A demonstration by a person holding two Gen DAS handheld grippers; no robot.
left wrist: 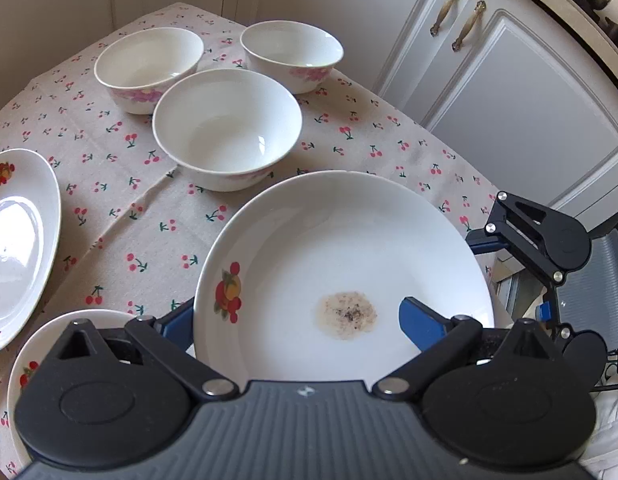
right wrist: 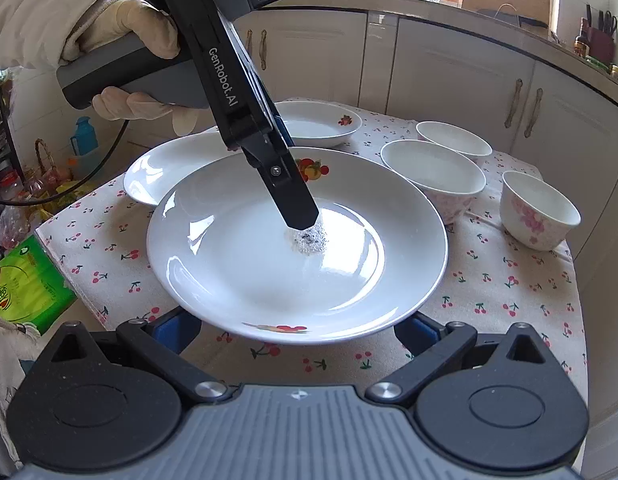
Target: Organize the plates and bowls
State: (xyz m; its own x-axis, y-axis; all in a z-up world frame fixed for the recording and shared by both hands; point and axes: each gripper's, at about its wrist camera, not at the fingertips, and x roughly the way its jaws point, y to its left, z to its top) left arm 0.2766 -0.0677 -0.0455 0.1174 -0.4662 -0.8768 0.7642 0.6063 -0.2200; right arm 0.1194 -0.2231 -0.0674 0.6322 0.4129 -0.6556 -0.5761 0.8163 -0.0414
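A white plate (left wrist: 341, 248) with a fruit print and a speckled residue spot (left wrist: 347, 314) is held above the cherry-print tablecloth. My left gripper (left wrist: 297, 312) is shut on its rim, one blue pad on top and the other beneath. The right wrist view shows the same plate (right wrist: 249, 264) with the left gripper (right wrist: 301, 216) reaching down onto it from a gloved hand (right wrist: 121, 28). My right gripper (right wrist: 297, 330) stands open, its fingers spread wide just under the plate's near rim. Three white bowls (left wrist: 227, 128) (left wrist: 149, 60) (left wrist: 291, 46) stand beyond.
Two more fruit-print plates (left wrist: 13, 232) (left wrist: 37, 360) lie at the table's left side. The tablecloth (left wrist: 129, 216) covers a small table hemmed in by white cabinets (left wrist: 509, 100). A green packet (right wrist: 25, 288) and clutter sit off the table's left edge.
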